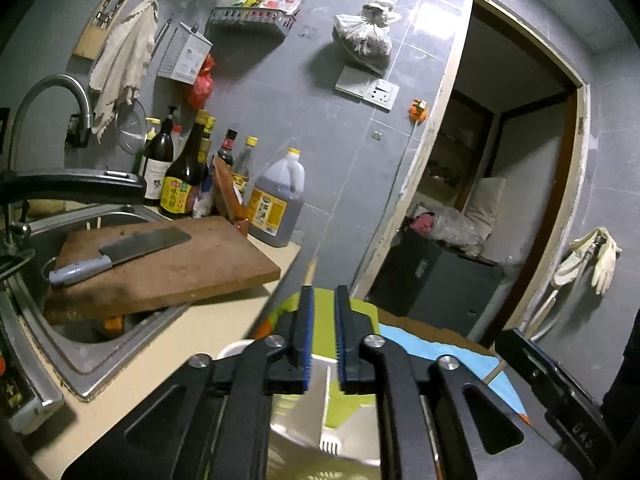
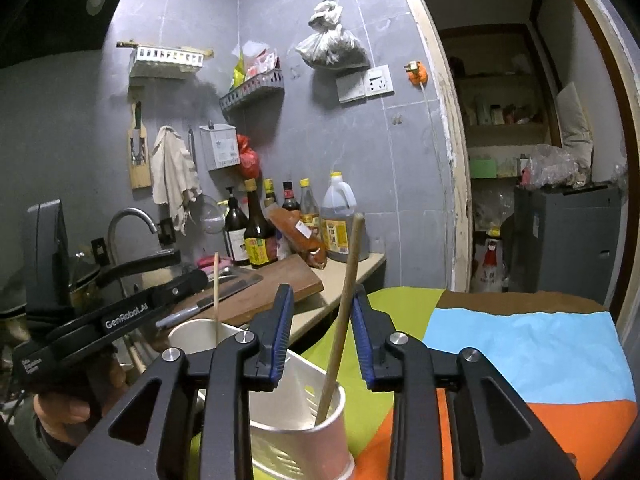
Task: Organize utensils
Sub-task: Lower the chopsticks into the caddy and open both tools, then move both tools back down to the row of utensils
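Note:
A white slotted utensil holder (image 2: 296,380) stands on the coloured cloth (image 2: 520,344), with a pink-sided paper cup (image 2: 316,444) against its front. A wooden stick (image 2: 342,320) stands tilted in the cup, rising between my right gripper's fingers without touching them. My right gripper (image 2: 322,340) is open around it. A thin chopstick (image 2: 216,296) stands in the holder's far compartment. My left gripper (image 1: 322,336) hovers over the holder (image 1: 320,420), jaws a narrow gap apart with nothing between them. The left gripper's body (image 2: 120,312) shows at the left of the right wrist view.
A wooden cutting board (image 1: 160,264) with a cleaver (image 1: 132,248) lies over the sink (image 1: 60,344). Sauce and oil bottles (image 1: 276,200) line the wall. A faucet (image 1: 48,96) and a pan handle (image 1: 72,188) are at the left. A doorway (image 1: 500,180) opens at the right.

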Available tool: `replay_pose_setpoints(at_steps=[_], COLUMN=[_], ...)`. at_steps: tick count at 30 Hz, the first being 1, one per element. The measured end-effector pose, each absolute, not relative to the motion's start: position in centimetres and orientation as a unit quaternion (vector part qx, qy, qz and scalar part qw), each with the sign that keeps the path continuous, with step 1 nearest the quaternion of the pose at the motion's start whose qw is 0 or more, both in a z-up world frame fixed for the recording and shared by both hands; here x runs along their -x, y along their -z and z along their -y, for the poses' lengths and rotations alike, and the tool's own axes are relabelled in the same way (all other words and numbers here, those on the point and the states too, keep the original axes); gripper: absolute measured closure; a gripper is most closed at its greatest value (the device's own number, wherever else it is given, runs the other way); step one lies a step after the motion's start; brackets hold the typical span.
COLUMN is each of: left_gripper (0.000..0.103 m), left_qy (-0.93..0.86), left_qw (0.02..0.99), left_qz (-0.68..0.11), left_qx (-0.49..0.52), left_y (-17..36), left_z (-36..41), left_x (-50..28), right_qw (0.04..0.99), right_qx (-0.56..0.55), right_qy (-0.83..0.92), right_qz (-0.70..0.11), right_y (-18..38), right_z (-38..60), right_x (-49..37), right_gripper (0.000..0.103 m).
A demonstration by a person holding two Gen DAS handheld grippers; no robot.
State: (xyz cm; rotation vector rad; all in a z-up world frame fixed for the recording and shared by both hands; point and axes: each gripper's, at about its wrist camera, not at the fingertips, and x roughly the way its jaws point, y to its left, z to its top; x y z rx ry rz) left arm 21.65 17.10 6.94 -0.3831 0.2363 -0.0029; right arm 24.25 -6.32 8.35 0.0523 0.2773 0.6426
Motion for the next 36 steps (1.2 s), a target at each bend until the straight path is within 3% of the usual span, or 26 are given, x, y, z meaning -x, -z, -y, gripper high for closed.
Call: replay_pose_setpoints(at_steps=[3,5,10,14,15,18,27,36], left_gripper=[0.081,0.076,0.056,0.022,0.015,0.008,0.007,0.007], left_qy=[0.011,0.015,0.031,0.033,0.034,0.041,0.074,0.108], left_qw=[0.975,0.977,0.982,0.984,0.984,0.984,0.986,0.978], left_qz=[-0.114,-0.108,-0.088,-0.074,-0.072,-0.073,-0.096,-0.164], left_qx=[0.189,0.183,0.166,0.158,0.158,0.159,0.111,0.066], left_y=[-7.1,-7.5,-8.9,-9.4,-9.3,-9.0,-7.6,-4.5], left_z=[-16.4,-15.8,-13.8,-12.1,-11.7,-10.6,-6.1,-1.8], left_x=[-20.7,-20.1,-18.4,-17.3,-17.1,-16.6,-16.0,-16.8], right_qw=[0.941,0.944,0.955,0.965,0.967,0.974,0.987,0.985], right_qx=[-0.025,-0.028,-0.027,-0.028,-0.027,-0.007,0.049,0.051], right_qy=[-0.313,-0.309,-0.284,-0.256,-0.249,-0.222,-0.143,-0.098], right_qz=[-0.128,-0.114,-0.075,-0.050,-0.042,-0.029,-0.047,-0.131], right_y=[-8.7,-9.2,-10.6,-11.4,-11.6,-11.8,-10.4,-7.3], right_z=[7.3,8.2,11.0,13.6,14.4,16.1,20.2,23.9], right_x=[-23.7,-23.1,-21.1,-19.4,-18.9,-17.6,-15.5,-16.8], right_gripper=[0.065,0.047,0.023,0.002,0.000,0.000,0.000,0.000])
